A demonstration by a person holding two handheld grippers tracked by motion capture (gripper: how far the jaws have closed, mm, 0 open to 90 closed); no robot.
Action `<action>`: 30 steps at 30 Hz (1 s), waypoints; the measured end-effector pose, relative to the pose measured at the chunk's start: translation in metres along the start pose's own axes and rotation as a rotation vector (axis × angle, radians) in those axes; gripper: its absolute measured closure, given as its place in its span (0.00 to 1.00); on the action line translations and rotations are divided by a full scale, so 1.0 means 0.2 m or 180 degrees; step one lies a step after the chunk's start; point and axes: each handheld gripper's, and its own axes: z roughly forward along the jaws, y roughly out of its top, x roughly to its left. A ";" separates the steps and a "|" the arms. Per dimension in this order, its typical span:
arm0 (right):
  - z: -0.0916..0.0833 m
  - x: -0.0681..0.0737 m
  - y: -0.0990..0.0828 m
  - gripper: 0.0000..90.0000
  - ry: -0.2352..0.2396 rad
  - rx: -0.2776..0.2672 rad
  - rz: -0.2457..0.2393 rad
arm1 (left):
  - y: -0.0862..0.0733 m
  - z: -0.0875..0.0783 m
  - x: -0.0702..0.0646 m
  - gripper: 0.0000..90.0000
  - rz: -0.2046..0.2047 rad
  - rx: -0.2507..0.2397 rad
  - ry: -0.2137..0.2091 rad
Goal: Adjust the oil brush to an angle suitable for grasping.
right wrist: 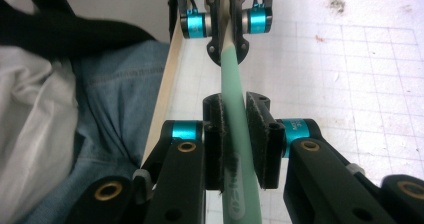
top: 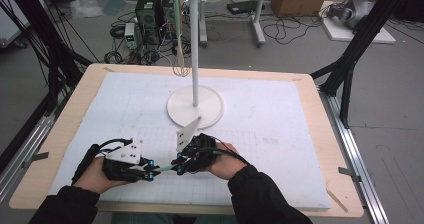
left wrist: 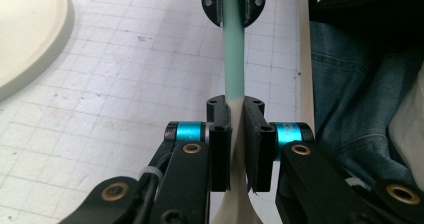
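Near the table's (top: 310, 134) front edge, the left gripper (top: 148, 174) and right gripper (top: 178, 169) both pinch one green utensil handle (top: 163, 170), held level between them (a handover, I judge). Next one gripper must release before hanging it on the white stand (top: 195, 59).

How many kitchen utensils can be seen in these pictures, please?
2: a metal wire whisk hanging from the white stand, and a pale green handled utensil held between the left gripper and right gripper.

Right gripper (right wrist: 234, 144) clamps a green handle (right wrist: 233, 96) over the gridded mat (right wrist: 360, 74); the left gripper (right wrist: 226, 44) grips its far end.
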 end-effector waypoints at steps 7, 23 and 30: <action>-0.02 -0.01 -0.02 0.86 0.0026 -0.0088 0.0077 | 0.00 0.00 0.00 0.92 -0.0023 -0.0025 -0.0015; -0.04 0.02 0.01 0.93 0.0018 0.0036 -0.0193 | 0.00 0.01 0.00 0.93 -0.0060 -0.0027 -0.0151; -0.04 0.04 0.05 0.93 -0.0071 0.0188 -0.0331 | 0.00 0.02 0.00 0.94 -0.0014 0.0063 -0.0109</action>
